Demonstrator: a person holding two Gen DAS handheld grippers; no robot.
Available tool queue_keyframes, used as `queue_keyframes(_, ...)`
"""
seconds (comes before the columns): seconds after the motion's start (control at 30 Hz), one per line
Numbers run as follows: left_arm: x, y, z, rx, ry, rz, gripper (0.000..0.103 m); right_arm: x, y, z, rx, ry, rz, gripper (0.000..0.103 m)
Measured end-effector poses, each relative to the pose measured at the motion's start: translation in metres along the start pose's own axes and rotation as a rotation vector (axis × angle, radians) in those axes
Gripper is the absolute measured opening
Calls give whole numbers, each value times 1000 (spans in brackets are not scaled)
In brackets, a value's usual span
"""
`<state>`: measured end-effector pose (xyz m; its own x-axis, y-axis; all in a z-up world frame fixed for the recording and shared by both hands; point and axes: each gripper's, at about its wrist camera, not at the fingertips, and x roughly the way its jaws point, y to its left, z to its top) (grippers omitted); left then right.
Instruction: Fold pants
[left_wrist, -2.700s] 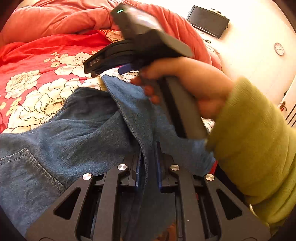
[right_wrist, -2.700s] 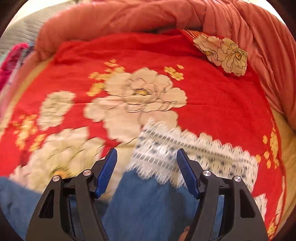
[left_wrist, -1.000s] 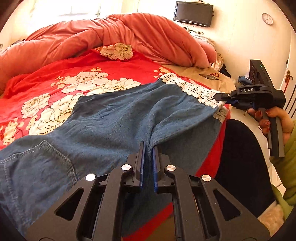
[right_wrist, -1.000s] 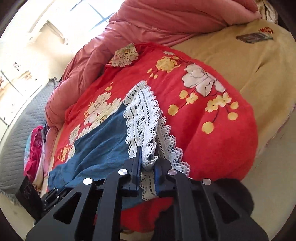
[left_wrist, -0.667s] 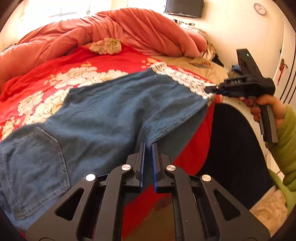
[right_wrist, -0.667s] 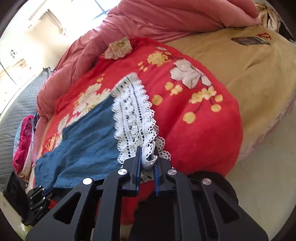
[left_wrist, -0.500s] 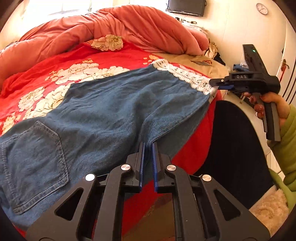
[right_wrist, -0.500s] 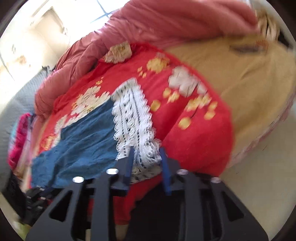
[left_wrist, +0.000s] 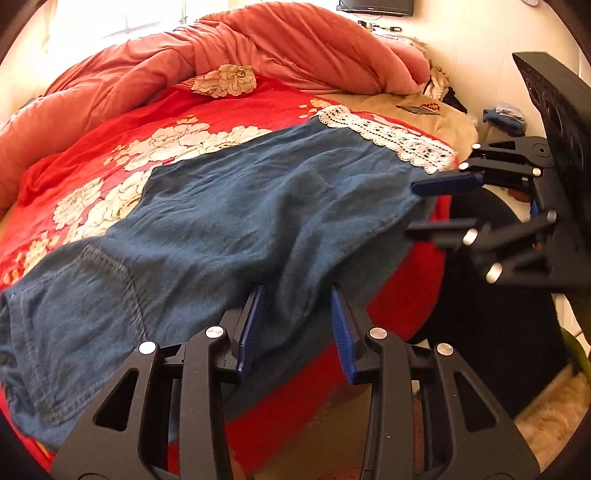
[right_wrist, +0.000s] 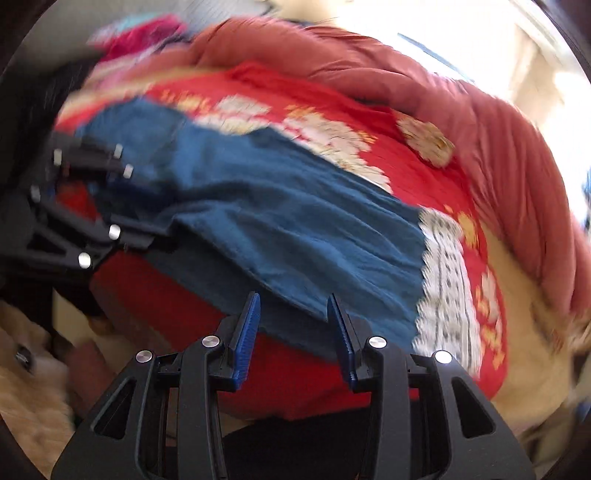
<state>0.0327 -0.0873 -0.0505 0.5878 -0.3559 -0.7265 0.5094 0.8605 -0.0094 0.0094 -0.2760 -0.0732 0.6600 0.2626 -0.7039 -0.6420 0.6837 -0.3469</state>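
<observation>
Left wrist view, left claw opening astride pants edge, right claw parted, empty.

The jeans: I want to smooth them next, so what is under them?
The jeans lie on a red floral quilt, which shows around them and below their near edge. Whatever sits directly beneath the denim is covered.

The pants were blue denim, trimmed with white lace at the leg ends. They were laid flat across a red flowered bedspread, stitched back pocket facing up, one long edge hanging over the bed's side.
</observation>
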Motion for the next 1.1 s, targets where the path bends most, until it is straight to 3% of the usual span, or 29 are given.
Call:
queue_keyframes(0.03,2,-1,2,6,-2,6,22,5,2,1,-22,6,-8,36)
queue_keyframes(0.07,4,-2,3,16,-1,17,7,14,5,3,-45,20,-32,34)
queue_keyframes(0.1,5,-3,4,24,-3,18,3,19,3,4,-46,27,-32,26)
queue_keyframes(0.13,1,-4,4,28,-14,3,3,20,0,4,-33,27,-1,2)
queue_keyframes(0.33,-15,-15,-6,71,7,-51,3,1,-20,-13,57,11,157,2)
queue_keyframes(0.43,-6,-14,-10,58,42,-49,3,6,-13,-16,73,41,173,4)
queue_keyframes(0.63,-1,-4,-17,2,69,-72,7,7,-21,-21,167,45,256,21)
queue_keyframes(0.77,-27,-1,-13,-25,12,-123,34,-23,-43,-23,272,-55,329,32)
queue_keyframes(0.83,-41,7,-9,-67,-27,-145,37,-32,-58,-16,341,-113,345,37)
queue_keyframes(0.9,-42,19,-5,-111,-34,-102,38,-27,-72,-7,397,-133,352,40)
queue_keyframes(1.0,-32,43,-8,-183,33,55,39,-6,-81,3,423,-103,337,40)
queue_keyframes(1.1,-28,63,-21,-237,98,132,42,21,-81,0,443,-10,319,47)
